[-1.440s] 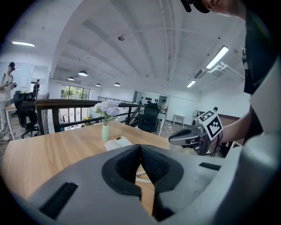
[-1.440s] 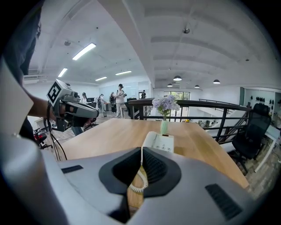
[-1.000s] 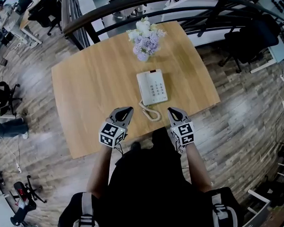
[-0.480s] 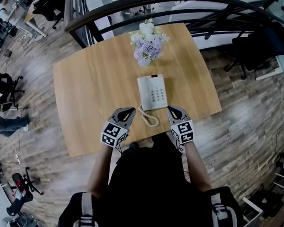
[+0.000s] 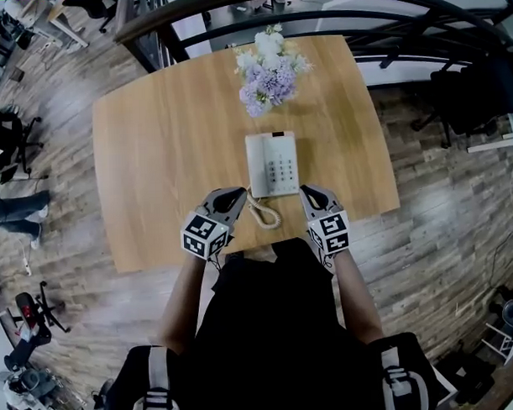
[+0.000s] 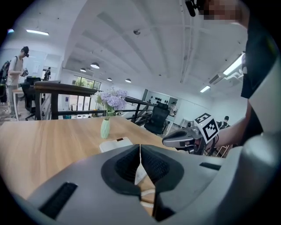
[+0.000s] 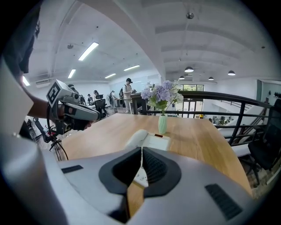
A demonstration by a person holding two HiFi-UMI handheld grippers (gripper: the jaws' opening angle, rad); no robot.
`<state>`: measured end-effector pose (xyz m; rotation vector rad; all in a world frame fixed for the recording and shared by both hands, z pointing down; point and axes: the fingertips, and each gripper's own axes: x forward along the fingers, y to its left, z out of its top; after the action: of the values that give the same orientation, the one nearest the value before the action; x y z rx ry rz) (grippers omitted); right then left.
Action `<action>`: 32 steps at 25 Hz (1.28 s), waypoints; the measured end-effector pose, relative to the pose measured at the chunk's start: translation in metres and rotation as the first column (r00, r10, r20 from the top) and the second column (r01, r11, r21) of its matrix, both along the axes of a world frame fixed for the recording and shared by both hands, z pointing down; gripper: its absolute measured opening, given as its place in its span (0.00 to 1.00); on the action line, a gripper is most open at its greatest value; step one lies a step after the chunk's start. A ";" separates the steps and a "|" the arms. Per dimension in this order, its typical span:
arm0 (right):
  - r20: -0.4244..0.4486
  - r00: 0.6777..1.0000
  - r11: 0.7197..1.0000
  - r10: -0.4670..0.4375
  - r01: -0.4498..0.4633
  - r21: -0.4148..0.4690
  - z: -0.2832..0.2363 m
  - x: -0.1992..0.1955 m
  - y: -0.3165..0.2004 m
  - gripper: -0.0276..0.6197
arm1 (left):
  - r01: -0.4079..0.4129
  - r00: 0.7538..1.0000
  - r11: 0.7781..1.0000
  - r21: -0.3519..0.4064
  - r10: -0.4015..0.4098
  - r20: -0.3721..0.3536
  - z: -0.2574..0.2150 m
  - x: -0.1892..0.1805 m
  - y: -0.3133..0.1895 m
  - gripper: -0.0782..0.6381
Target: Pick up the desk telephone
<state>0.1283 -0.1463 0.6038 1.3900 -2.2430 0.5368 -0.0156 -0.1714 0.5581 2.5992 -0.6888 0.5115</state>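
A white desk telephone with a keypad lies on the wooden table, its handset along its left side and a coiled cord trailing toward the near edge. My left gripper is shut and empty, just left of the cord and short of the phone. My right gripper is shut and empty too, off the phone's near right corner. In the left gripper view the phone lies beyond the closed jaws. The right gripper view shows the phone straight ahead.
A vase of pale purple and white flowers stands behind the phone at the table's far edge. A dark railing runs behind the table. Office chairs stand at right; wood floor surrounds the table.
Both grippers have moved forward over the table's near edge, closer to the phone, and stay shut. The phone has not moved on the table.
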 end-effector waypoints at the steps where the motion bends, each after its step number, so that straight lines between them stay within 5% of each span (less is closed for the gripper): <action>1: -0.001 1.000 1.000 -0.010 0.010 -0.005 0.002 0.001 -0.001 0.08 | 0.007 1.000 1.000 -0.008 -0.007 -0.004 0.002 0.001 0.000 0.14; 10: 0.006 0.998 0.997 -0.069 0.070 -0.028 0.013 0.012 -0.012 0.08 | 0.038 0.999 0.998 -0.058 -0.038 -0.004 0.022 0.014 -0.003 0.14; 21: 0.020 0.990 0.983 -0.138 0.139 -0.123 0.054 0.025 -0.020 0.08 | 0.035 0.999 0.995 -0.093 -0.031 0.039 0.044 0.034 -0.012 0.29; 32: 0.047 0.970 0.953 -0.240 0.245 -0.179 0.081 0.017 -0.035 0.09 | 0.120 0.993 0.960 -0.252 -0.111 0.049 0.096 0.032 -0.017 0.38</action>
<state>0.1456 -0.1809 0.6849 1.0045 -2.2759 0.6589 0.0161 -0.1884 0.6545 2.3012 -0.7301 0.5698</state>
